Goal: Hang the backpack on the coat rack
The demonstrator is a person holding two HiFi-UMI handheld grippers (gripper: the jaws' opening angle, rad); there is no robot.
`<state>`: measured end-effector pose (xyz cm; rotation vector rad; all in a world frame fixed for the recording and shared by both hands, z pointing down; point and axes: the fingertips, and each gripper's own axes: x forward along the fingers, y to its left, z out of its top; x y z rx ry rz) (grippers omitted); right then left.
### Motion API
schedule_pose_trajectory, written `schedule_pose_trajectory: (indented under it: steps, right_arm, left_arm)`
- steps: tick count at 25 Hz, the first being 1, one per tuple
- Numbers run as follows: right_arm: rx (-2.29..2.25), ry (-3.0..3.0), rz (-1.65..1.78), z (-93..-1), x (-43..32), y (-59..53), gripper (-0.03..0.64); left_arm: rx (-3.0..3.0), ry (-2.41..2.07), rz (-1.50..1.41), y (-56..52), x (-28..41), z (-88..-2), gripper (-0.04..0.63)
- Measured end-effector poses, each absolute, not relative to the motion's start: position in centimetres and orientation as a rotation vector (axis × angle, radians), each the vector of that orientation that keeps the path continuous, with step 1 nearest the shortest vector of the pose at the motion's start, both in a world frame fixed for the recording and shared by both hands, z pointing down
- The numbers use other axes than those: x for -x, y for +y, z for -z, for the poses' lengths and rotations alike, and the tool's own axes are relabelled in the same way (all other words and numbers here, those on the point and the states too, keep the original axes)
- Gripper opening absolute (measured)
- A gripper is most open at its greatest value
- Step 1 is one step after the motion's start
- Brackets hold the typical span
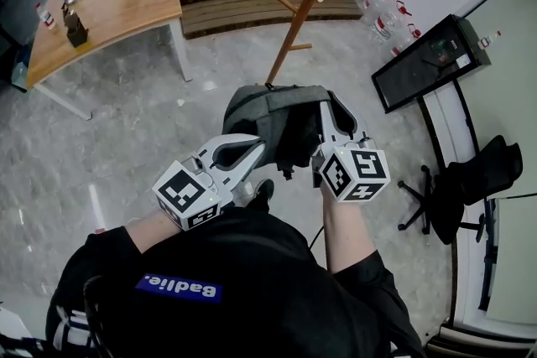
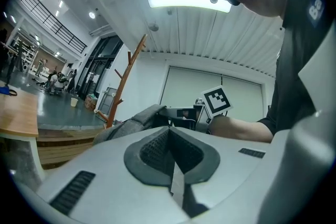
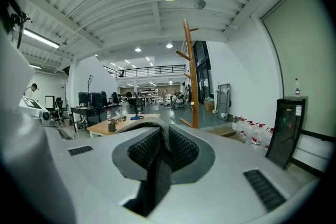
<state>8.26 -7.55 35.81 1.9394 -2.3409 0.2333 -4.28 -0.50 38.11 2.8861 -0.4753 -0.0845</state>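
The grey backpack (image 1: 273,117) hangs in the air in front of me, between both grippers. My right gripper (image 1: 331,103) is shut on its top strap; in the right gripper view (image 3: 160,131) dark webbing runs down between the pads and grey fabric loops over the tips. My left gripper (image 1: 258,148) meets the bag's lower left side. In its own view (image 2: 169,131) the pads meet on a thin pale strip, with the backpack (image 2: 131,122) just beyond. The wooden coat rack (image 1: 302,17) stands ahead, a short way past the bag, and shows again as the coat rack (image 3: 191,76) and coat rack (image 2: 123,78).
A wooden table (image 1: 109,0) with small items stands at the far left. Wooden steps (image 1: 252,0) run behind the rack. Water bottles (image 1: 382,12) line the right wall by a black cabinet (image 1: 428,63). A black office chair (image 1: 470,180) is at my right.
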Motion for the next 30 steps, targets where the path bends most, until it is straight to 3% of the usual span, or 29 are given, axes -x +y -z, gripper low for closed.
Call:
schedule_pose_trajectory:
  steps: [13,30]
  right_arm:
    - [-1.66,-2.5,-0.284,-36.0,-12.8,-18.9,0.046]
    - [-1.705,-2.269,-0.211,-35.9,-15.7,-28.9,0.044]
  left_arm:
    - [-2.87,-0.764,0.098,-10.0,-4.6,-36.8,0.009]
    - [-2.893,-0.587,0.079,-16.3,-4.6,-37.1,0.009]
